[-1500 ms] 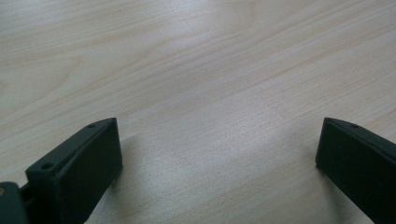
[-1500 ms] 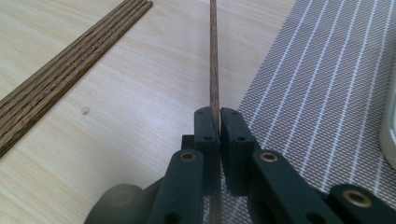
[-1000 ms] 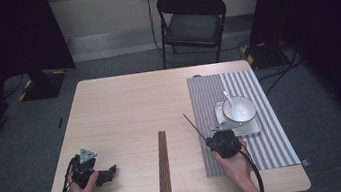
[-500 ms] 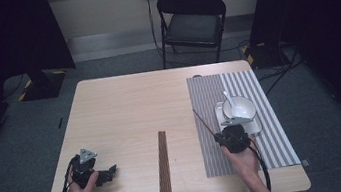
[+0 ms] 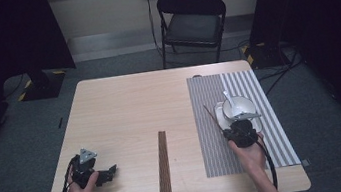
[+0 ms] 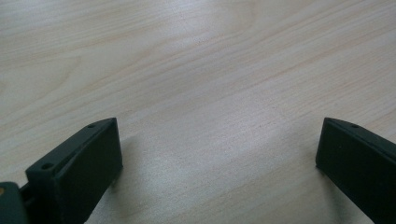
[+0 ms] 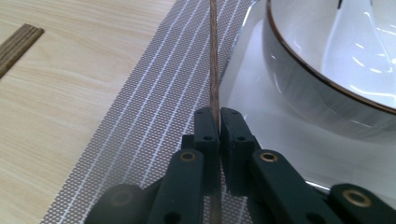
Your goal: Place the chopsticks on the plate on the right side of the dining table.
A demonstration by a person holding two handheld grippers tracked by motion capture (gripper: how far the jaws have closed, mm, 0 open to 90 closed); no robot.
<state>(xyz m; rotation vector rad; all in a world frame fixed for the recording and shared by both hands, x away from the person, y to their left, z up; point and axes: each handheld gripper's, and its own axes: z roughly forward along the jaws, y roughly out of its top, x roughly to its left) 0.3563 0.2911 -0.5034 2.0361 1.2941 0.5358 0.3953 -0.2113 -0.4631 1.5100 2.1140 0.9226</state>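
Right gripper view showed the right gripper point(image 7: 218, 122) clamped tight on a single brown chopstick point(image 7: 214, 70), which ran up the middle of the frame over the striped placemat point(image 7: 154, 121), just left of the white plate point(image 7: 252, 93) and bowl point(image 7: 327, 60); likely it was being brought to lie beside the dish. High view, lower left: the left gripper point(image 5: 111, 172) rested on the table point(image 5: 124, 107), jaws wide apart and holding nothing, seemingly waiting. More chopsticks point(image 5: 163, 167) lay at bottom centre.
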